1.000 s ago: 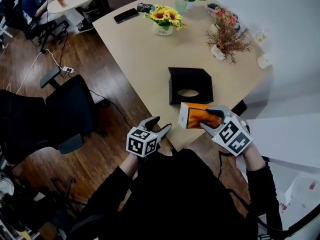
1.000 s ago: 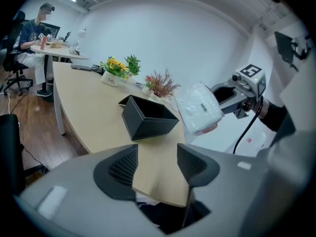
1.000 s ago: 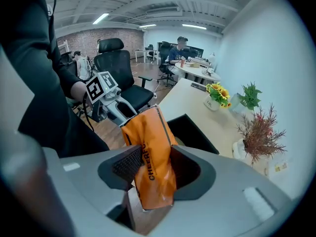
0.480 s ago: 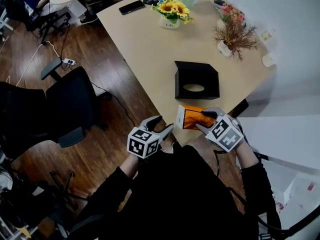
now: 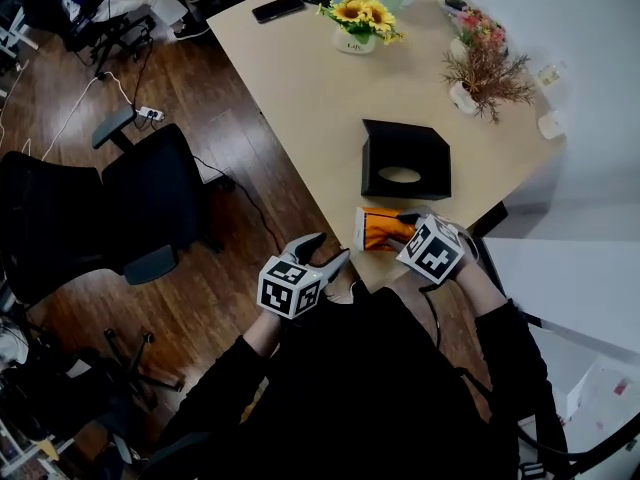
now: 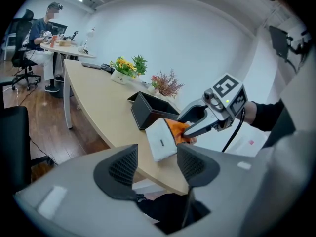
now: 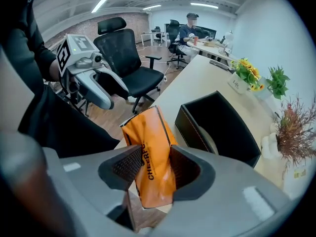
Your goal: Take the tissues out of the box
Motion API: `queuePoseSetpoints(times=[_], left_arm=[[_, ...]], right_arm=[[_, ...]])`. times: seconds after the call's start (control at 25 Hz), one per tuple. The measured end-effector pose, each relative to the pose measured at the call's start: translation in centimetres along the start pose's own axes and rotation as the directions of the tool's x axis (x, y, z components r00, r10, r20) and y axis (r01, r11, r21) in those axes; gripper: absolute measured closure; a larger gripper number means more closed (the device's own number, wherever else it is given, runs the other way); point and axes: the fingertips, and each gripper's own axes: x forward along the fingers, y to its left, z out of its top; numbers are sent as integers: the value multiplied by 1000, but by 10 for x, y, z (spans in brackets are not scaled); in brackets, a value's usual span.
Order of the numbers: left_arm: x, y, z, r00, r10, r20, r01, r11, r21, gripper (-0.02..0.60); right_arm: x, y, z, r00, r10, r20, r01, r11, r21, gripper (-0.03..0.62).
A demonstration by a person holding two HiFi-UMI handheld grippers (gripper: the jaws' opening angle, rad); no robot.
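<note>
While the left gripper (image 5: 328,248) stands spread, the right gripper (image 5: 403,234) clamps the orange tissue pack (image 5: 376,230) in its jaws.

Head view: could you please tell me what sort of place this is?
Probably an open-plan office: black swivel chairs, a long table with sunflowers, and a person seated at another desk.

Bare table (image 5: 300,88) left of the black box (image 5: 405,158); flower pots (image 5: 357,40) crowd beyond.
</note>
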Motion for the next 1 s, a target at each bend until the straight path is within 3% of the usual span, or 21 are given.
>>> queuePoseSetpoints(times=[0.24, 0.56, 0.8, 1.0], left_arm=[[-2, 0, -4, 1000, 21, -6, -21, 1000, 0, 348], [5, -4, -6, 999, 22, -49, -20, 999, 28, 348], [14, -22, 4, 997, -9, -72, 15, 996, 88, 348], [22, -33, 20, 998, -20, -66, 30, 988, 153, 348]], right_arm=[[24, -3, -4, 998, 1, -65, -2, 1000, -15, 390], [28, -11, 1, 991, -37, 126, 28, 997, 70, 346], [6, -16, -1, 945, -187, 267, 166, 981, 99, 313], [-27, -23, -13, 881, -290, 373, 186, 939, 290, 334]])
